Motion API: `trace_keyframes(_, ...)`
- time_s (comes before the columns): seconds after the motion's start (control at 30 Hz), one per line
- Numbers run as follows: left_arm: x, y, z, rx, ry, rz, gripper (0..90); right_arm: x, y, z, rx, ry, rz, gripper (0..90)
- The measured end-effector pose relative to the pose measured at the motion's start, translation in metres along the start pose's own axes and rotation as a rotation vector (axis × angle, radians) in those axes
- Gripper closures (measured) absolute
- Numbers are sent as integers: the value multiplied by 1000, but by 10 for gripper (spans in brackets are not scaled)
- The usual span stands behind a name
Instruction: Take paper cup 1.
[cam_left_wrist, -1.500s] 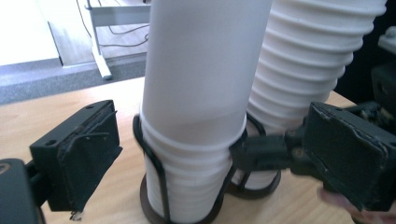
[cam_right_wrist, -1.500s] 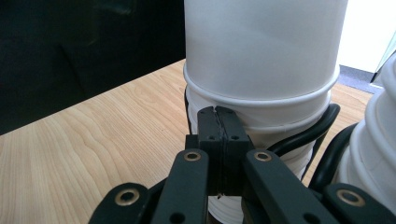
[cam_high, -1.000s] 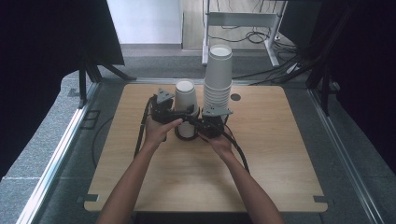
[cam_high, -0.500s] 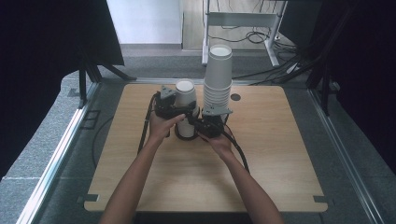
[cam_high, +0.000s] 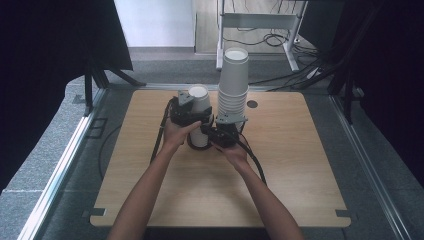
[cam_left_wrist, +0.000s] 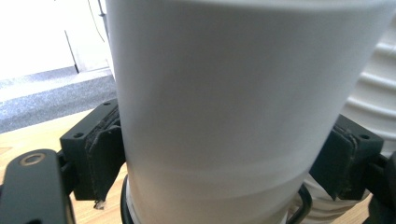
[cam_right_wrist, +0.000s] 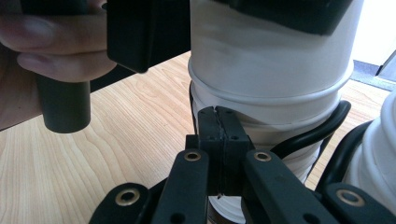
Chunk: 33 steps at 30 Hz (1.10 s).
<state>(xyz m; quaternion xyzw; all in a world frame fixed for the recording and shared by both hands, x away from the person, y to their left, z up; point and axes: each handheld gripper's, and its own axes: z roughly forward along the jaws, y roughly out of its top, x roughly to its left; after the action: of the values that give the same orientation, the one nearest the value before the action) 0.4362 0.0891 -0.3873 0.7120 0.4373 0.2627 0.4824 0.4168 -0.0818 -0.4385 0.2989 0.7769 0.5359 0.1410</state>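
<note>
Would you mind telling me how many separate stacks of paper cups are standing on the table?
2: a short stack between the two grippers, and a tall stack just right of it. How many nested cups each holds cannot be told.

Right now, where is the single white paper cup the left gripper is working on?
In the high view the single cup stands upside down mid-table, just left of the tall cup stack, with the left gripper clamped around it.
</note>
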Motion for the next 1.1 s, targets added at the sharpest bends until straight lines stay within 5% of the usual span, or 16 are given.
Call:
trace_keyframes(0.7,1,8,-3,4,0,5,168,3,1,4,22,0,-5,896)
trace_keyframes(0.93,3,18,-11,-42,-18,-31,173,3,1,5,24,-2,-8,897)
trace_keyframes(1.1,3,31,-21,-65,-12,-13,173,4,1,6,27,-2,-10,896)
